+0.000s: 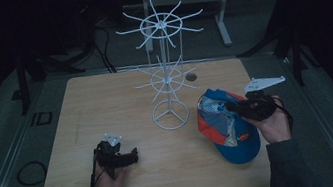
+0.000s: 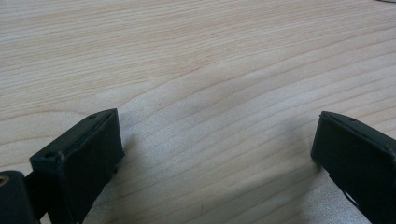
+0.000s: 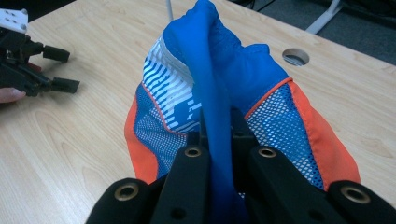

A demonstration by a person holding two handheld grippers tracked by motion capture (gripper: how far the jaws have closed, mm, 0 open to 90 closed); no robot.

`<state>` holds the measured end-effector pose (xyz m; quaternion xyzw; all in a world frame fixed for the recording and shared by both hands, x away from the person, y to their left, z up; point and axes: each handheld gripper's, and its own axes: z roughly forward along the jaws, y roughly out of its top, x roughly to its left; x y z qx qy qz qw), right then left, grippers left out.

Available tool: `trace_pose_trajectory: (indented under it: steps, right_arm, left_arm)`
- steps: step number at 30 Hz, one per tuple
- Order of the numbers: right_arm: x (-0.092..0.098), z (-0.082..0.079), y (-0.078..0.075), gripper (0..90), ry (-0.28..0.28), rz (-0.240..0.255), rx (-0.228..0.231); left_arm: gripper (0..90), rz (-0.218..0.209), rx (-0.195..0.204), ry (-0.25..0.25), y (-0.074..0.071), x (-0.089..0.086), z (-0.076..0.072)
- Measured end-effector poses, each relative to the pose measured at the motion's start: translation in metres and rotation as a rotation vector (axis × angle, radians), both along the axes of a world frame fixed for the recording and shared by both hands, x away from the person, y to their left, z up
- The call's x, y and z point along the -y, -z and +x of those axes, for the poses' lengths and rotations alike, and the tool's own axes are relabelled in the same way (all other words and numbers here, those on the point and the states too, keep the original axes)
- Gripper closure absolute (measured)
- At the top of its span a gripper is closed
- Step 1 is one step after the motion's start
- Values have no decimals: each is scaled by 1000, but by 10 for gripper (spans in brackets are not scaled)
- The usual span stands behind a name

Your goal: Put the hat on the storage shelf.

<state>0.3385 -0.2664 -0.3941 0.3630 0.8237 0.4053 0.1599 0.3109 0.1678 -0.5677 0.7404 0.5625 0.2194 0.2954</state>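
A blue and orange cap (image 1: 225,127) with white stripes and mesh panels lies on the wooden table (image 1: 105,103), right of centre. My right gripper (image 1: 235,108) is shut on a fold of the cap's blue fabric; in the right gripper view the cap (image 3: 210,70) bunches up between the jaws of the right gripper (image 3: 217,128). My left gripper (image 1: 134,155) rests low at the front left with its jaws wide apart. The left gripper (image 2: 215,126) has bare wood between its fingers, and it appears as the left gripper (image 3: 60,70) in the right gripper view.
A white wire display stand (image 1: 166,73) with two tiers of radiating hooks rises from a ring base at the table's middle. A round cable hole (image 1: 191,77) sits behind it. Dark floor, cables and desk legs surround the table.
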Motion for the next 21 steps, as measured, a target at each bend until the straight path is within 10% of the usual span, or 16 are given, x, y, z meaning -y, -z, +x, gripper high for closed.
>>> trace_pose_trajectory:
  steps: [21]
  right_arm:
    - [17, -4, -18, 887, 23, 37, 33]
  left_arm:
    - [24, 0, 1, 0, 0, 0, 0]
